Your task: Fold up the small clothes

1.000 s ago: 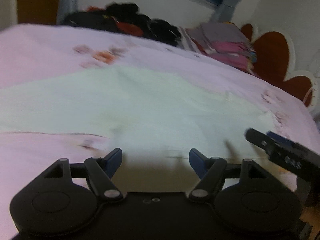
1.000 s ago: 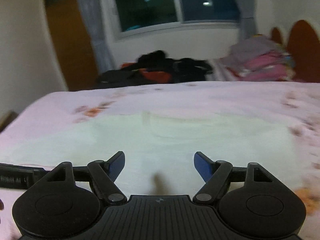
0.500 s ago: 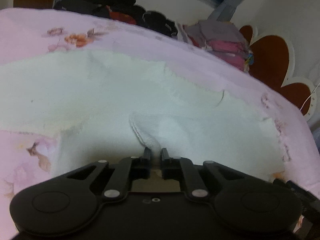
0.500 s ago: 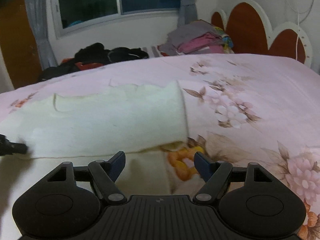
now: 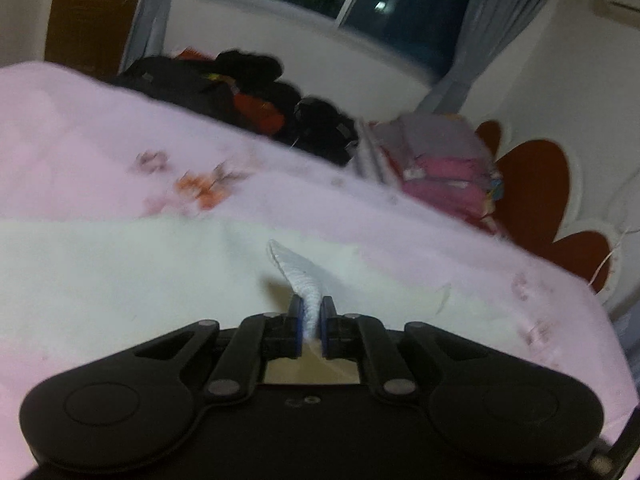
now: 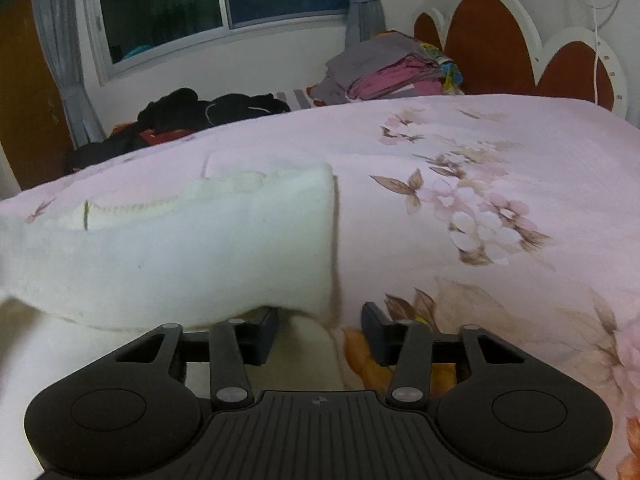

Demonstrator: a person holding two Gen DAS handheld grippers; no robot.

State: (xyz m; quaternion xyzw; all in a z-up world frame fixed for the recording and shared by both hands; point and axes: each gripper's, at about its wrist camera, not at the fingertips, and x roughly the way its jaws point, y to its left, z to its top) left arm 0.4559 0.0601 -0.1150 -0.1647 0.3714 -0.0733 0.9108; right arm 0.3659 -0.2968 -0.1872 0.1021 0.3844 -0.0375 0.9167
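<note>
Pinching a fresh grab, left gripper [image 5: 311, 322] jaws went wide to clamped on cream garment [image 5: 120, 272] fold; right gripper [image 6: 320, 330] jaws closing, hem corner between them unpinched, so lift-and-fold comes next.

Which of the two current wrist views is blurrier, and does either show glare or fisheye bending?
Left wrist view: motion-smeared across the pink floral bedspread and cream knitted garment; window reflects a light spot. Right wrist view: sharper, flowers crisp, though the bed edge bows and corners darken.
</note>
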